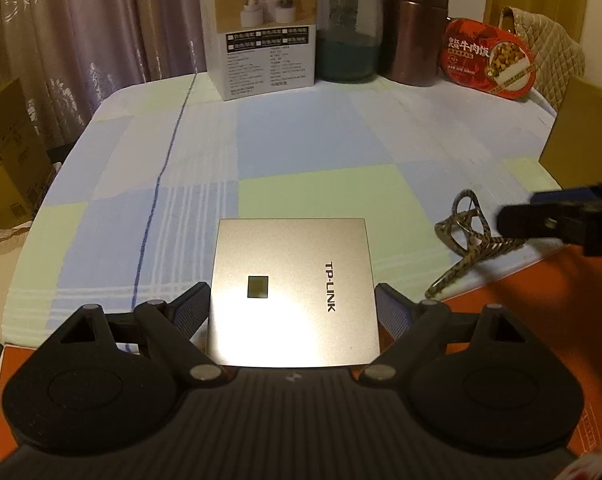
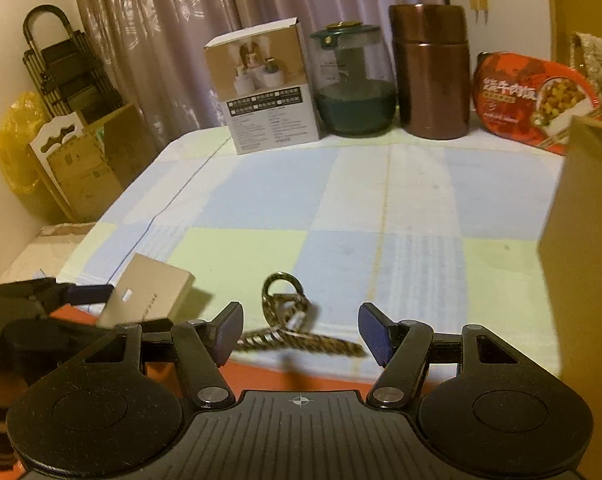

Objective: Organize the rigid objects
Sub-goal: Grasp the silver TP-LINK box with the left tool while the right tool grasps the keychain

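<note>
Champagne-coloured metal filled the space between my left tongs (image 1: 293, 304): the flat TP-LINK box (image 1: 291, 292) sat between the two blue pads, each pad against one of its side edges, so those tongs were clamped on it. From the right wrist view the box (image 2: 149, 294) looked tilted, its near end raised off the checked cloth of the bench (image 2: 341, 208). My right tongs (image 2: 301, 330) stood apart, pads spread wide. The tortoiseshell hair claw (image 2: 289, 320) lay on the cloth between them, its toothed end reaching toward the right pad; it was blurred, and I could not tell whether either pad touched it. In the left view the claw (image 1: 467, 240) rested just right of the box, near the bench's front edge. Along the far side stood a white carton (image 1: 261, 28), a glass jar (image 1: 347, 28), a copper canister (image 1: 415, 28) and a red beef-rice meal tub (image 1: 491, 60).
</note>
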